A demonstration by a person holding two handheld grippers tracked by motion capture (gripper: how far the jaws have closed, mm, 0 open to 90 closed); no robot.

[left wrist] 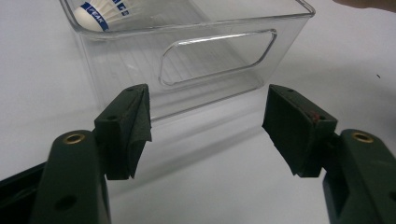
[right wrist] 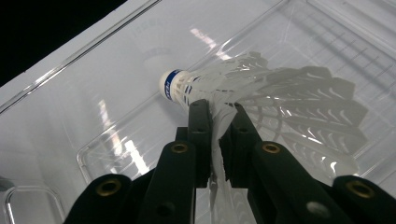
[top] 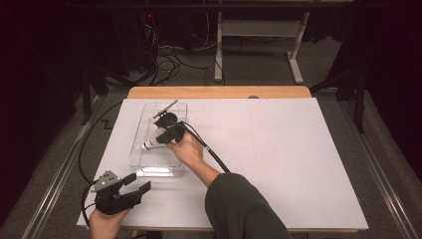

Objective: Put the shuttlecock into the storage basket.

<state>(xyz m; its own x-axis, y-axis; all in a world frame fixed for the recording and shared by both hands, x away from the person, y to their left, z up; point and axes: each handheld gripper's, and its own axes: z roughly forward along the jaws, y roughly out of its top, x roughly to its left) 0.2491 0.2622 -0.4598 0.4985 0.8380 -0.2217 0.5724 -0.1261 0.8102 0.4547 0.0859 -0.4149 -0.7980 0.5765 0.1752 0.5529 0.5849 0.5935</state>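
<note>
I see a white shuttlecock [right wrist: 261, 100] with a blue-banded cork, lying tilted inside the clear bin [top: 144, 144], its feathers pinched.

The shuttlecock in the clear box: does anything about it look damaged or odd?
Yes. The right gripper pinches the shuttlecock by one side of its white feather skirt, not by the cork, and the feathers between the jaws look squashed flat. It lies on its side over the clear box.

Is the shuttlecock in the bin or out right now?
In. The shuttlecock hangs inside the clear bin, its feather skirt pinched in the right gripper, cork end pointing away.
</note>
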